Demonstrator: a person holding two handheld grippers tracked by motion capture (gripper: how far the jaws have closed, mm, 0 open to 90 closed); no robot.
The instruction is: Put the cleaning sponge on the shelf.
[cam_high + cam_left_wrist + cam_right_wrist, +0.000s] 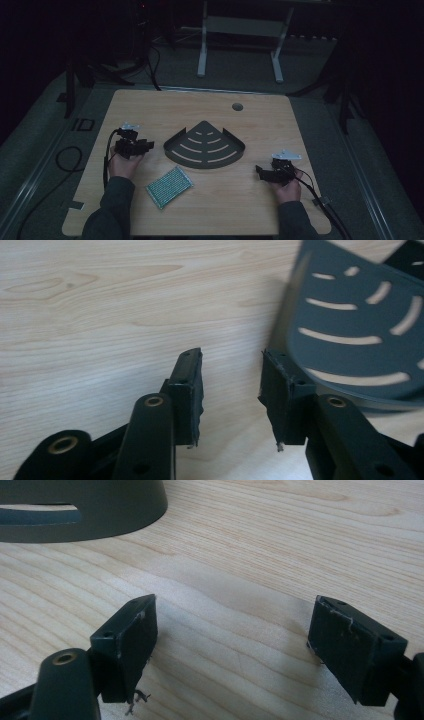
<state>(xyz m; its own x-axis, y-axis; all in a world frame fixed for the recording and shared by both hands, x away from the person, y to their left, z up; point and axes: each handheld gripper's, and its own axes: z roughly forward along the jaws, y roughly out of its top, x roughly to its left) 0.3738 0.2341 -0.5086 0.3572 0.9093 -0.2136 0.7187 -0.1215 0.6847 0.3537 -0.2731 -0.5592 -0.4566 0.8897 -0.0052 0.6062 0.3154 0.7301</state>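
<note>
Dark fan-shaped slotted rack (205, 146) sits at the centre of the high view, flat on the wooden table (260, 205), curved raised rim toward me, point toward the far edge. My left gripper (145, 146) lies just beside its left corner, jaws spread with only bare wood between them; in the left gripper view the rack (360, 335) fills the upper right and its rim runs close past the right-hand pad, whether touching I cannot tell. My right gripper (258, 171) rests at lower right of the high view, near the rack's right corner but apart from it, jaws released and wide, nothing between; in the right gripper view the rack's wall (100, 515) shows at upper left. Risks, as I judge them: a pad that catches the rim sideways would push the light rack across the smooth top rather than grip it; a one-sided lift could tip it. Green scrub pad (169, 187) lies at lower centre-left, near my left forearm, so a drawn-back elbow could drag it. Cables trail off both grippers and may snag. Open room: broad bare wood beyond the rack toward the cable hole (237, 106) at the top edge, and between the grippers below the rack.
</note>
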